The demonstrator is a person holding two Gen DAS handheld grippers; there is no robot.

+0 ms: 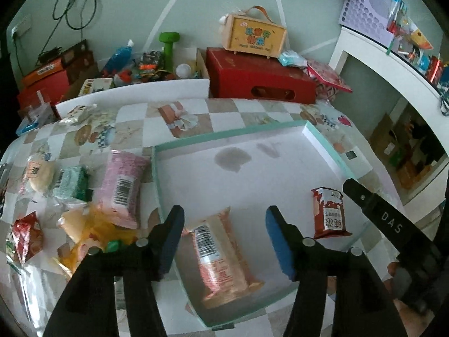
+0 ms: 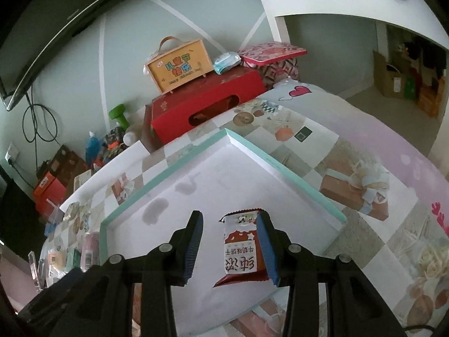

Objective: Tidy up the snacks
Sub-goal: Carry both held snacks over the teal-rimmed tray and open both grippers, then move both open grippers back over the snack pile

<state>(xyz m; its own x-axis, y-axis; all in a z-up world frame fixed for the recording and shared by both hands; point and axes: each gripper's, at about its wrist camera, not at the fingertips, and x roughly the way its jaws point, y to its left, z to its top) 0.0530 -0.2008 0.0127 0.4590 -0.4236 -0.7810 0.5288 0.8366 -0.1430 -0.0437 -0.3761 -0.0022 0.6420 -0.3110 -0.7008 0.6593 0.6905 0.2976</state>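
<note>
Looked like somebody's bedroom at home. The work surface was a bed with a patchwork-print sheet (image 2: 350,151), a wall-mounted TV (image 2: 56,28) hung above trailing cables (image 1: 73,0), and gift boxes (image 1: 261,75), a green dumbbell (image 1: 169,47) and toys were piled along the wall. A white shelf unit (image 1: 393,64) stuffed with odds and ends stood alongside.

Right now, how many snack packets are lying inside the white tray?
2: an orange packet near the tray's front left, and a red packet toward its front right. None seem hidden.
</note>
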